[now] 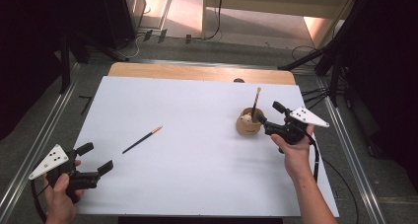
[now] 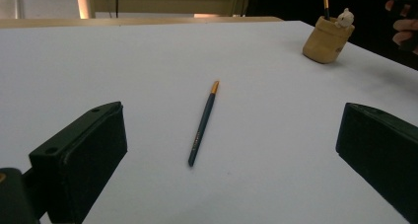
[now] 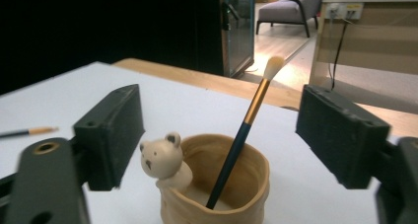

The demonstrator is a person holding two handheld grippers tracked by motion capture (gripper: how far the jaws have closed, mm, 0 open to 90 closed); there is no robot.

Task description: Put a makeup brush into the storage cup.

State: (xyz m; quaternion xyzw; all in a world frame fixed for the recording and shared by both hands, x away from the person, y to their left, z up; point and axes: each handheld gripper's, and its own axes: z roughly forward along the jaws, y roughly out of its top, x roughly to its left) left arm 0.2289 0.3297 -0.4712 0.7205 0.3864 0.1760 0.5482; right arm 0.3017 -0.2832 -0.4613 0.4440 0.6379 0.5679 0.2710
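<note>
A dark-handled brush [image 1: 143, 139] [image 2: 203, 123] lies flat on the white sheet [image 1: 197, 160], left of centre. A tan clay cup [image 1: 248, 125] [image 3: 236, 194] [image 2: 328, 41] with a small bear figure [image 3: 165, 161] on its rim stands at the right. A second brush [image 1: 256, 103] [image 3: 246, 120] leans upright in it, bristles up. My right gripper [image 1: 268, 113] [image 3: 222, 125] is open just right of the cup, its jaws wide on either side of that brush and not touching it. My left gripper [image 1: 95, 158] [image 2: 231, 135] is open near the front left corner, pointed at the lying brush and holding nothing.
The sheet covers a wooden table [image 1: 197, 72] whose far edge shows bare. Dark stands [image 1: 340, 51] and cables [image 1: 310, 93] crowd the floor at the right. The other hand [image 2: 404, 29] shows at the right edge of the left gripper view.
</note>
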